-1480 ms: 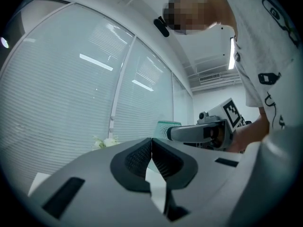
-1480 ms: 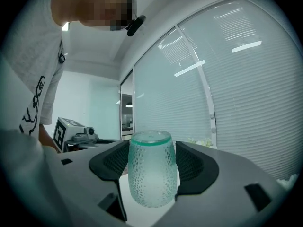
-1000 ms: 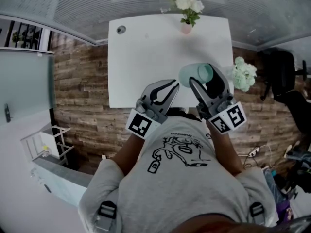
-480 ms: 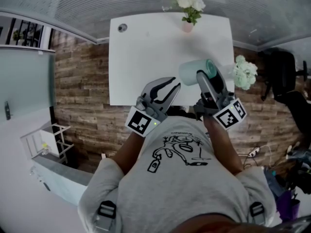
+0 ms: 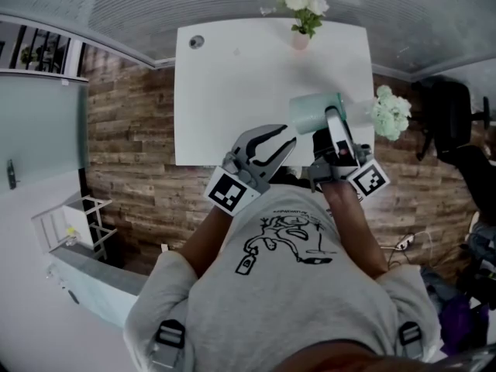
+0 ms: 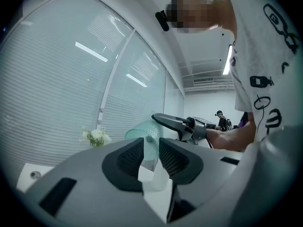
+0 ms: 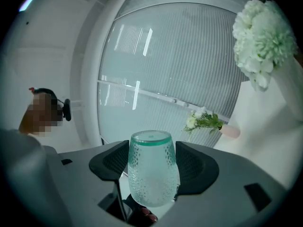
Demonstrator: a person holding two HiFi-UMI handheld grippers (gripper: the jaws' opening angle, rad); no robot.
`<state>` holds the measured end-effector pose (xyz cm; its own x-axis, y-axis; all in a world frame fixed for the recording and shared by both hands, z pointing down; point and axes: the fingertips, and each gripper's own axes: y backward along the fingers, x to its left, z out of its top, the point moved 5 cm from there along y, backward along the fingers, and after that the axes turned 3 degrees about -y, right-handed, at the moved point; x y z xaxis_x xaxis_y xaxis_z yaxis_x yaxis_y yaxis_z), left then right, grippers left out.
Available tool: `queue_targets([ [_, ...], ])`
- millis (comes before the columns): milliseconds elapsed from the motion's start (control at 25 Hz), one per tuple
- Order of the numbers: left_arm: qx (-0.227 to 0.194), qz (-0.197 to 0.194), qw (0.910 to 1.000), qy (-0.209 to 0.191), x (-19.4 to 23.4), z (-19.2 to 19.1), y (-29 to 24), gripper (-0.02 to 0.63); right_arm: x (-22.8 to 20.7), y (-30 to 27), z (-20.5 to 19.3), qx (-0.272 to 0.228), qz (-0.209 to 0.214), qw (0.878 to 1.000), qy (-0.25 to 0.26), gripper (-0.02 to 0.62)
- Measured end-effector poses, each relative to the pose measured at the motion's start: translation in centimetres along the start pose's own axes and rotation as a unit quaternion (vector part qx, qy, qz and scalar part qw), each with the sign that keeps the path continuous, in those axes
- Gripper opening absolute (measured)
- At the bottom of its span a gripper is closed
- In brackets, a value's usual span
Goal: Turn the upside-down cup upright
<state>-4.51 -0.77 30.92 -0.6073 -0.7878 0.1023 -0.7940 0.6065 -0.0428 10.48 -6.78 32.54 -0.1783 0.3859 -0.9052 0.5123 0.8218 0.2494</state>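
Observation:
A clear teal dimpled cup (image 5: 310,113) is off the white table (image 5: 232,91), over its near right part and tipped on its side. My right gripper (image 5: 328,116) is shut on it, both pads pressed against the cup (image 7: 151,174) walls, and its teal-ringed end points away from the camera. My left gripper (image 5: 285,139) hovers at the table's front edge, just left of the cup. Its jaws have just been opening, and the narrow gap at the left gripper (image 6: 152,148) holds nothing. Beyond that gap I see the cup (image 6: 141,134).
A small pink vase of white flowers (image 5: 298,22) stands at the table's far edge. A bunch of white flowers (image 5: 390,115) sits off the table's right side, close to my right gripper. A round cable hole (image 5: 197,43) is in the far left corner.
My right gripper has rolled with the cup in it, so the cup now lies sideways, and it has sunk a little. The left gripper has stayed in place.

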Motion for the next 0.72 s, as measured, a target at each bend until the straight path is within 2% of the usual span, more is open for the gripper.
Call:
queue_targets([
  [240,0.005,-0.014,0.9999,0.000,-0.4,-0.1,-0.2,0.103,-0.9,0.6,-0.4,-0.019,0.002,0.998,-0.059,0.325],
  [400,0.008,-0.019,0.9998,-0.002,-0.5,-0.2,-0.5,0.103,-1.3,0.7,-1.0,-0.035,0.008,0.992,-0.120,0.325],
  [600,0.011,-0.035,0.9992,-0.018,-1.2,0.0,-0.9,0.103,-1.0,0.8,-1.7,-0.034,0.007,0.991,-0.130,0.325],
  [720,0.015,-0.045,0.9986,-0.025,-1.4,0.0,-1.4,0.103,-0.8,0.7,-2.1,-0.038,0.017,0.987,-0.154,0.325],
])
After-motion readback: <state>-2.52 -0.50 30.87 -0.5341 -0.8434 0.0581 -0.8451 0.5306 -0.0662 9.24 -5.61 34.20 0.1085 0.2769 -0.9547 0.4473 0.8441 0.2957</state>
